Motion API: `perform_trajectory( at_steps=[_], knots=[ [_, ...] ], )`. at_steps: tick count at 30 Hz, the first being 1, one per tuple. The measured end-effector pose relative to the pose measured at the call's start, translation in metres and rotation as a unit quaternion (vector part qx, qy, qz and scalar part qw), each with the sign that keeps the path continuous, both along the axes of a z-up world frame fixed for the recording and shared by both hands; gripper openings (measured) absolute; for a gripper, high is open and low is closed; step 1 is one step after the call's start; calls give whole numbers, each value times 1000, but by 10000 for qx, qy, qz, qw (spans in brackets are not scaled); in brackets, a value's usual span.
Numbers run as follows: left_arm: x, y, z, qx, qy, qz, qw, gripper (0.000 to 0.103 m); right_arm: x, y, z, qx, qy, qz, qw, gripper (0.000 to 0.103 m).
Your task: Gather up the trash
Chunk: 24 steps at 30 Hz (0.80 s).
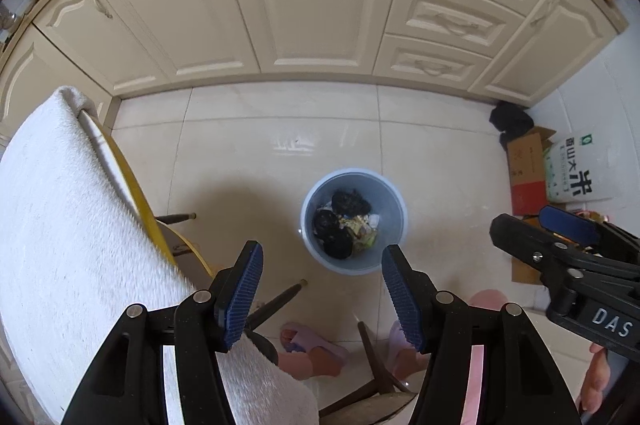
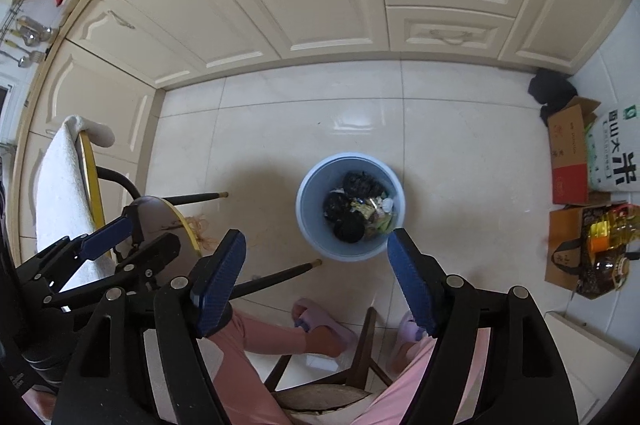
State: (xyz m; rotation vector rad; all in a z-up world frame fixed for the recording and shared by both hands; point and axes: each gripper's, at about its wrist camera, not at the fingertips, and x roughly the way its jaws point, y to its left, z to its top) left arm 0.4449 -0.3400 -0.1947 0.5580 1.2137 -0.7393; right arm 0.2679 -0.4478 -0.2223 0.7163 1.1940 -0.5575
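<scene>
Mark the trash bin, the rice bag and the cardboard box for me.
trash bin [image 1: 394, 199]: left wrist view, inner wall on its right side.
rice bag [image 1: 576, 169]: left wrist view, printed white face.
cardboard box [image 2: 568, 149]: right wrist view, brown side panel.

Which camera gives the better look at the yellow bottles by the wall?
The right wrist view: the yellow bottles sit there in an open cardboard box. In the left wrist view the right gripper hides them almost entirely.

Right tool [image 2: 316, 267] open, empty — above blue bin [image 2: 312, 193] holding trash [image 2: 360, 211].
</scene>
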Motion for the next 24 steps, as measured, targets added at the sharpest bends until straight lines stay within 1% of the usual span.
perform_trajectory(
  at_steps=[5,8,13,15,17,18,20,24],
  knots=[
    [-25,29,22,-203,-218,50,9995,58,-13,15,20,-310,-130,84,9994,76],
    [-47,55,41,-431,-366,169,9983,58,-24,27,37,-389,-408,76,9984,82],
    [-88,101,70,-737,-778,509,9929,58,-39,54,69,-800,-763,205,9937,90],
    [-105,125,84,-956,-896,758,9885,58,-43,66,81,-1055,-866,295,9902,91],
    [-125,146,97,-1125,-1158,915,9826,59,-49,81,94,-1276,-1002,439,9858,93],
    [-138,158,103,-1172,-1325,1001,9791,62,-51,87,99,-1326,-1076,507,9840,94],
    [-161,182,114,-1320,-1521,1181,9724,62,-57,102,110,-1415,-1255,651,9798,96],
    [-206,227,131,-1552,-1776,1463,9607,64,-69,127,127,-1588,-1538,900,9711,98]
  ],
)
